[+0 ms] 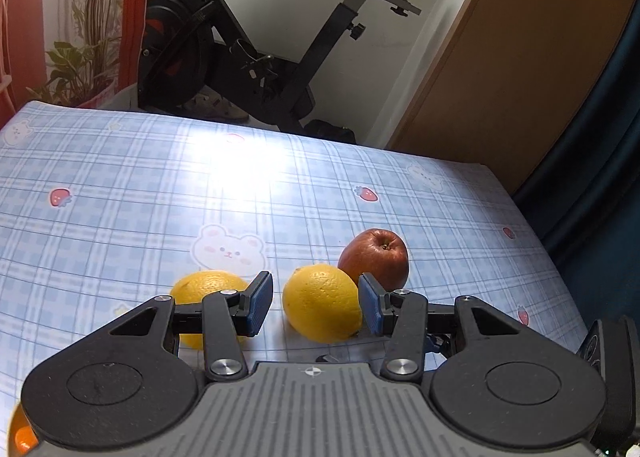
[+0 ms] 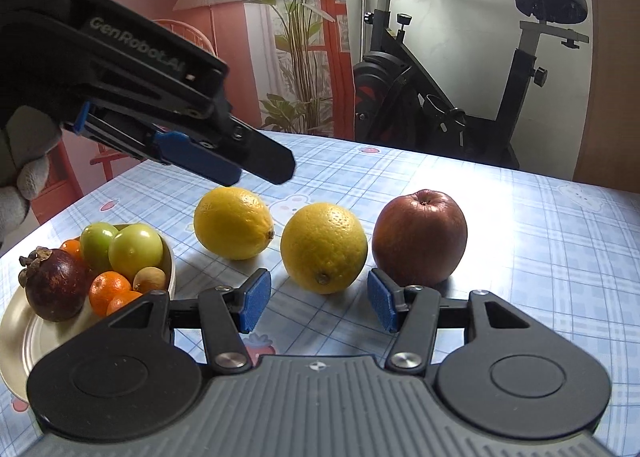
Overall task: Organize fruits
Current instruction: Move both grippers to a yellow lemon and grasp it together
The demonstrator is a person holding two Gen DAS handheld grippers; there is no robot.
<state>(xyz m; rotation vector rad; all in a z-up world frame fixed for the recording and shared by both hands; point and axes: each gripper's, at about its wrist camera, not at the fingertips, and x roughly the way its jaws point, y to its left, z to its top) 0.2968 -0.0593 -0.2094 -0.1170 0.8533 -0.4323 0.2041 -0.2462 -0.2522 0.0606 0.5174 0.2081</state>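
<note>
Two yellow lemons and a red apple lie in a row on the checked tablecloth. In the left wrist view my left gripper (image 1: 316, 307) is open, its jaws either side of the middle lemon (image 1: 322, 303), above the table. The other lemon (image 1: 208, 293) lies left, behind the left finger. The apple (image 1: 376, 259) lies behind to the right. In the right wrist view my right gripper (image 2: 316, 303) is open and empty, just in front of the middle lemon (image 2: 324, 247), with the left lemon (image 2: 233, 223) and apple (image 2: 420, 237) beside it. The left gripper (image 2: 256, 167) hovers above the left lemon.
A cream plate (image 2: 24, 341) at the left holds a mangosteen (image 2: 54, 283), two green fruits (image 2: 134, 251), small oranges (image 2: 110, 289) and a longan. An exercise bike (image 2: 460, 97) and potted plants stand beyond the table's far edge. A wooden door (image 1: 500, 57) is at the right.
</note>
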